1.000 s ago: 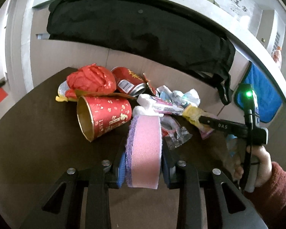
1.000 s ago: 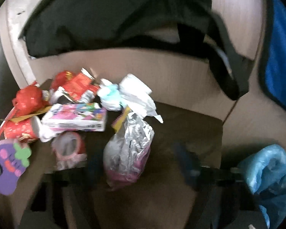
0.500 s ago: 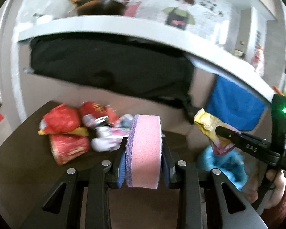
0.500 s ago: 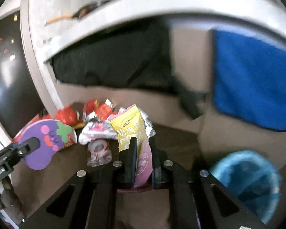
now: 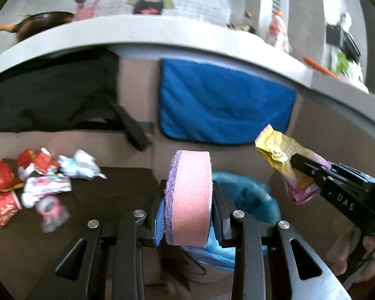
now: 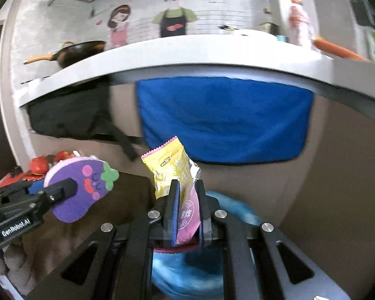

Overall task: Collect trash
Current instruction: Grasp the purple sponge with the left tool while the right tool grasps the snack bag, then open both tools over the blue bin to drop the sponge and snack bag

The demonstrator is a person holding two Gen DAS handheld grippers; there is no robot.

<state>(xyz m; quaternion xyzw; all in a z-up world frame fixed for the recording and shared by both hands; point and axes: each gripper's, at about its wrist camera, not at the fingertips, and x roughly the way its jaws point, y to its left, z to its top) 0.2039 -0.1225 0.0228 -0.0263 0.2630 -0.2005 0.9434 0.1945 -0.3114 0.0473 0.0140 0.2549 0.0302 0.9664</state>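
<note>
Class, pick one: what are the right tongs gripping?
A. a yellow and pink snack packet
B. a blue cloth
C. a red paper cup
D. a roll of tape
A: the right tongs are clamped on the yellow and pink snack packet, above the blue-lined bin.

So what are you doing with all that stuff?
A person is tidying up trash with a gripper in each hand. The right gripper is shut on a yellow and pink snack wrapper, held above the bin with the blue bag. The left gripper squeezes a pink sponge. More trash waits on the brown table.
</note>
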